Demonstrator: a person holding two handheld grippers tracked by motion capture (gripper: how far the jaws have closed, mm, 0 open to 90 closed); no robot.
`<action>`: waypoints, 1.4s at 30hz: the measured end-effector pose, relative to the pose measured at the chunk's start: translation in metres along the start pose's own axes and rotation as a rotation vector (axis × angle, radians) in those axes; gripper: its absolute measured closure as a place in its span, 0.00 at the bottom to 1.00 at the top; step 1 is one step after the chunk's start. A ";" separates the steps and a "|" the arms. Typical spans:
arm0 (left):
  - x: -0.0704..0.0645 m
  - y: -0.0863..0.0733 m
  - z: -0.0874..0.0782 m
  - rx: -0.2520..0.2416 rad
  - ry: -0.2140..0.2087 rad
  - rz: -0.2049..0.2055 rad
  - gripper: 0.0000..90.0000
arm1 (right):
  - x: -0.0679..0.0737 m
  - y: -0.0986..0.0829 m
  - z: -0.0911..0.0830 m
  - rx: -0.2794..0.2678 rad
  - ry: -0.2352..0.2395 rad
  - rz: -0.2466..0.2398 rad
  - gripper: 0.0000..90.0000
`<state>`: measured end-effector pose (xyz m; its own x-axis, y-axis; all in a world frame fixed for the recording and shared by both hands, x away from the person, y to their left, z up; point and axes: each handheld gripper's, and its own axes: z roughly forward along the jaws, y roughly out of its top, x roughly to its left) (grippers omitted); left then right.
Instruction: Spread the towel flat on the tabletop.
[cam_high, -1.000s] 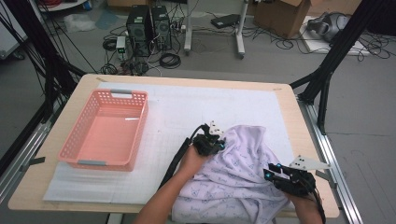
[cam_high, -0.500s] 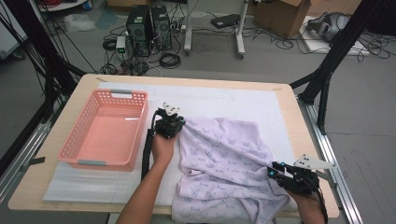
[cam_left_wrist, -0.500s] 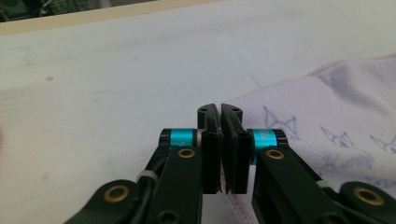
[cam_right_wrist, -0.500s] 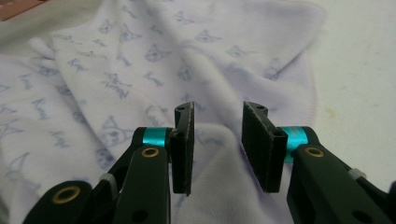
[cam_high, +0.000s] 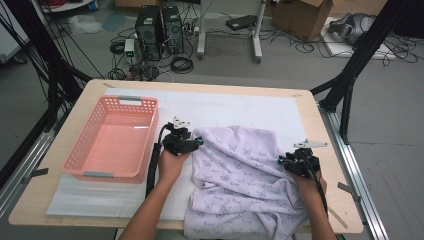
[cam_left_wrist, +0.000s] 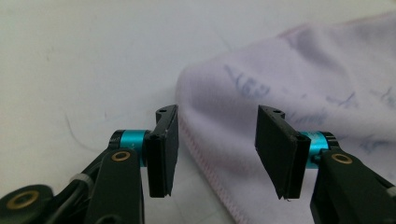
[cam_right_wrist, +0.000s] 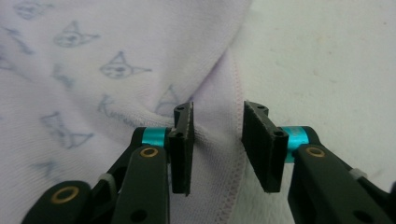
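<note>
High view: a pale lilac cloth printed with small line figures lies rumpled on the white sheet that covers the bench, right of centre; its near part hangs over the bench's near edge. A pink basket stands on the sheet to the left, just beside the left claw and apart from the cloth. The left claw sits at the cloth's upper left corner; the right claw sits at the cloth's right edge. A forearm enters from the bottom behind each claw.

Left gripper view: the left claw is spread wide. The stitched hem of the cloth runs down between the two jaws, which do not press it; the left jaw stands over bare sheet, the right jaw over cloth.

Right gripper view: the right claw is spread, with a narrower gap. A raised fold of the cloth and its stitched hem lie in the gap, unpinched. Bare sheet lies to the right of the hem.
</note>
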<state>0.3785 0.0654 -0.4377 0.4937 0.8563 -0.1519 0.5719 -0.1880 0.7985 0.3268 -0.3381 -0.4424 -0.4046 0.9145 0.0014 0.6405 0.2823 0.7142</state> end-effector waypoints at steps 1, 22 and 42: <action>0.000 -0.003 0.002 0.009 -0.001 -0.004 0.55 | -0.001 0.001 0.000 0.001 0.002 0.005 0.85; -0.034 -0.015 -0.001 0.082 -0.119 0.157 0.96 | -0.016 -0.020 -0.034 -0.061 -0.022 0.075 0.64; -0.031 -0.078 -0.078 0.038 -0.300 0.110 0.93 | 0.042 -0.026 -0.034 0.052 0.241 -0.183 0.98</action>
<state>0.2676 0.0915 -0.4498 0.7218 0.6508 -0.2355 0.5256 -0.2939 0.7984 0.2711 -0.3165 -0.4374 -0.6555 0.7538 0.0461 0.5727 0.4564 0.6810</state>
